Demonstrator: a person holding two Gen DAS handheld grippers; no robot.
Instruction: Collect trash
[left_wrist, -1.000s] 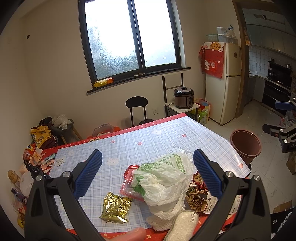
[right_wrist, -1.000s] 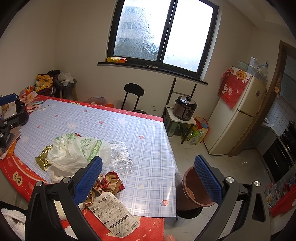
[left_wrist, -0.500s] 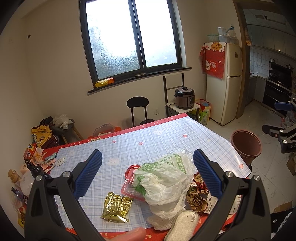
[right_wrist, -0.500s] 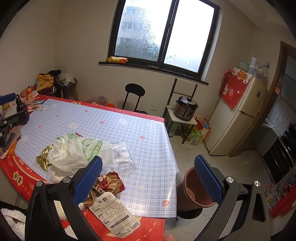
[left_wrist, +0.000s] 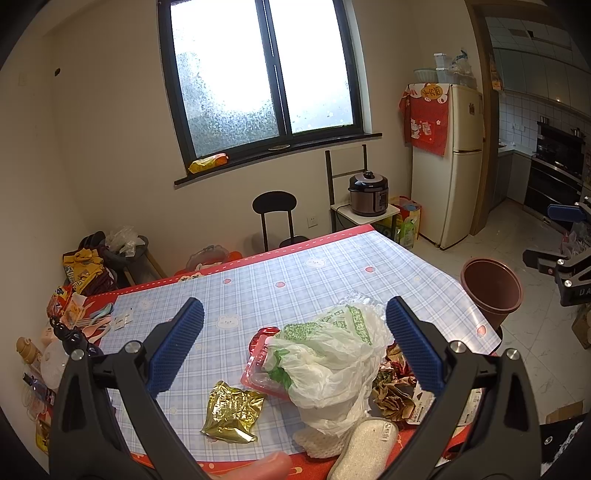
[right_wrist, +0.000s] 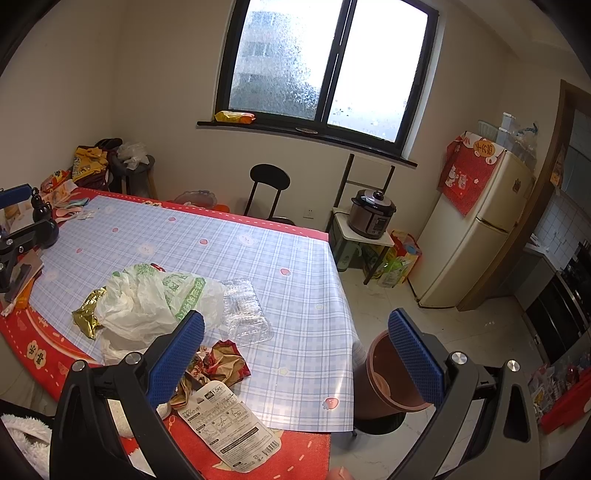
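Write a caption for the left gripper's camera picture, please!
Open left gripper hovers over a white plastic bag and gold wrapper on the table.

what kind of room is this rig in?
Likely a home kitchen-dining area: fridge, pressure cooker on a small stand, and a dining table with a plaid cover, littered with wrappers.

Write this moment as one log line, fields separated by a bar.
phase: before first pick | left gripper: open, above white plastic bag | right gripper: open, empty | brown bin: on floor beside table
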